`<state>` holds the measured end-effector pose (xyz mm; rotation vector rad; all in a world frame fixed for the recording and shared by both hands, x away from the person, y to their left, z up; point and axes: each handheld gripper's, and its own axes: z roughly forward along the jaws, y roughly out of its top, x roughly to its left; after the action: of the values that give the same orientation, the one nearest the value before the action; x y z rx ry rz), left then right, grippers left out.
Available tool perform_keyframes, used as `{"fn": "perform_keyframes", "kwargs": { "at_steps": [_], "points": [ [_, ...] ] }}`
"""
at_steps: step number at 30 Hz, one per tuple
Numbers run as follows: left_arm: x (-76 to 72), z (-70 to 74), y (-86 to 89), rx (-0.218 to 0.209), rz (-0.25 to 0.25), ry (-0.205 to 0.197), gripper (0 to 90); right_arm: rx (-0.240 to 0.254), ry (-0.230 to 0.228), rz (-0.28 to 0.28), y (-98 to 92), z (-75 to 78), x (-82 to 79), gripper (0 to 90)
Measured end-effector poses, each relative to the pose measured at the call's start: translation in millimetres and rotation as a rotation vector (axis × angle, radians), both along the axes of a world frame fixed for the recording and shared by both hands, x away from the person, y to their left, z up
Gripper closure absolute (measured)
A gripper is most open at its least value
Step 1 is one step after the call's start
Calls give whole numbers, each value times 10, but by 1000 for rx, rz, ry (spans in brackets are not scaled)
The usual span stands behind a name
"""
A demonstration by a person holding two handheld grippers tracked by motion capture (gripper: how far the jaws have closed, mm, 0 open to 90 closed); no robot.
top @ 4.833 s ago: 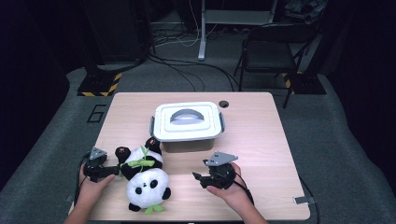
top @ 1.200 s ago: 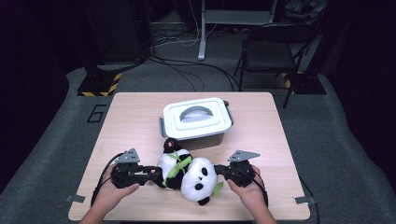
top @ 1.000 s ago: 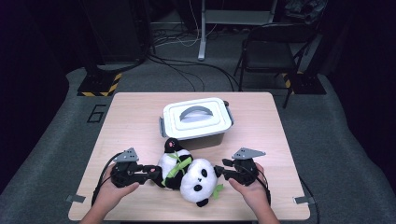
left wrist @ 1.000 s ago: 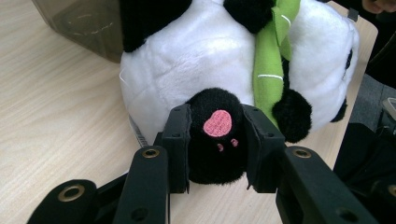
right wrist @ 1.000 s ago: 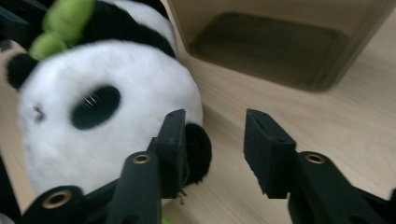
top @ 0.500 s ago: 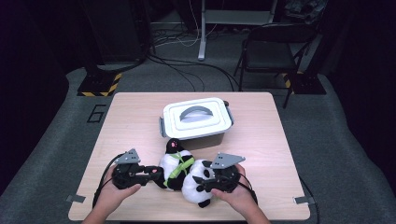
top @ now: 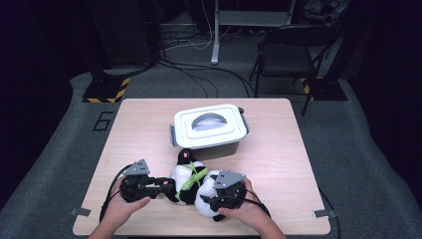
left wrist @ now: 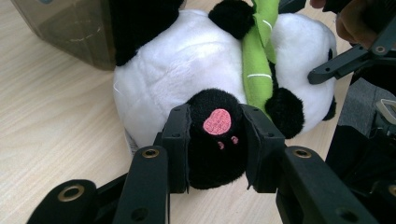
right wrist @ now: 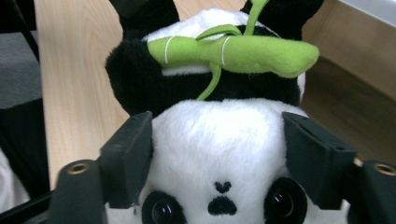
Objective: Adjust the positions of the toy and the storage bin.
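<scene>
Pale wooden surface (top: 139,129) sits mid-frame, with a white lidded plastic box with a grey handle (top: 209,127) near centre and a black-and-white plush panda hugging a green bamboo stalk (top: 191,179) lying lower centre.

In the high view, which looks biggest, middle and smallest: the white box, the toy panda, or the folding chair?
1. Folding chair, though it stands farther back, so it is really bigger still.
2. White box.
3. Toy panda, nearly as big as the box.

A white lidded box (top: 210,127) with a grey handle sits on the wooden desk (top: 278,149), beyond both grippers. A black folding chair (top: 286,59) stands farther off, behind the desk.
</scene>
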<state>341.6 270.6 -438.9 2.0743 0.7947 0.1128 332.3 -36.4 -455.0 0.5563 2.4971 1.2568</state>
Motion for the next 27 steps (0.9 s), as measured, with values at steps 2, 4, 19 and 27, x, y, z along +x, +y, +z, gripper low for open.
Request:
{"fn": "perform_keyframes", "kwargs": {
  "at_steps": [2, 4, 19, 27],
  "points": [
    [-3, 0, -4, 1, -3, -2, 653, 5, 18, -5, -12, -18, 17, 351],
    [-6, 0, -15, 3, -4, -7, 653, 7, 31, -13, -25, -45, 36, 398],
    [40, 28, 114, -59, -20, -34, 485, 45, 65, -18, -111, -13, 40, 625],
    [82, 105, 316, -99, 53, -57, 454, 71, 116, -30, -282, 53, 25, 634]
  ]
}}
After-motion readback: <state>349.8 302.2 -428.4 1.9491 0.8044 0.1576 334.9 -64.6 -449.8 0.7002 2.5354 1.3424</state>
